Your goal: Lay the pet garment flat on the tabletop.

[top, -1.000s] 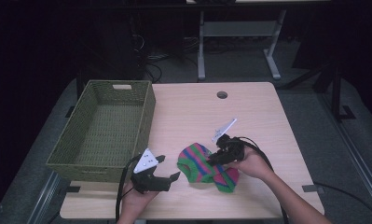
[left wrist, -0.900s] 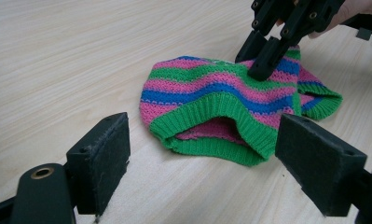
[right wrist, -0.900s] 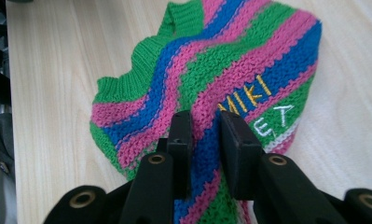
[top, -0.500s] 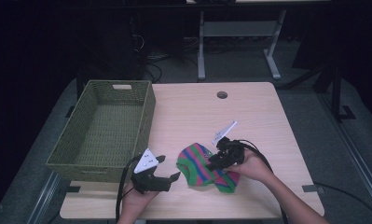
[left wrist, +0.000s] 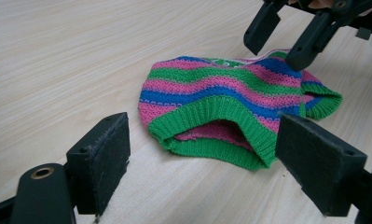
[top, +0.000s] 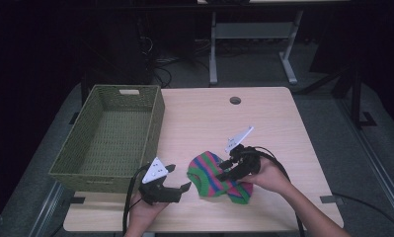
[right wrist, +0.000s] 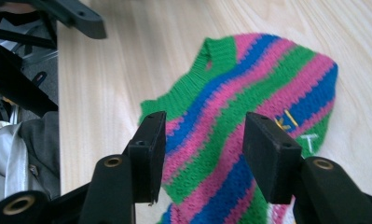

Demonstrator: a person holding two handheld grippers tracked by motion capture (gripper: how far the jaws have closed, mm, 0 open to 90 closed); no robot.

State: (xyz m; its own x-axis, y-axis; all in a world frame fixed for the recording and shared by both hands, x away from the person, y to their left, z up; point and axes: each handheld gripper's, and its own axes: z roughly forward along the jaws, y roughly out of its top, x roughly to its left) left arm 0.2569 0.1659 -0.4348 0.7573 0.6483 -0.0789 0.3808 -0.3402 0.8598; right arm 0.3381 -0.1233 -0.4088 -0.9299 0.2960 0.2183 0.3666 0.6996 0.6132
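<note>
A: Desk (top: 204, 118), woven basket (top: 110, 136) at its left — where is the striped knit garment (top: 219, 175)?

B: Flat on the desk's near edge. The right gripper (top: 227, 168) hovers above — fingers just opening, nothing gripped. The left gripper (top: 177, 178) waits beside, fingers wide.

Bare tabletop (top: 209, 118) beyond striped knit (top: 216, 175), wicker basket (top: 110, 138) walling the left

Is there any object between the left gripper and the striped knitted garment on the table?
Nothing visible stands between them. The left gripper is open and faces the striped knitted garment across bare table. The right gripper hangs just above the garment's far side, its jaws having just been opening.
</note>
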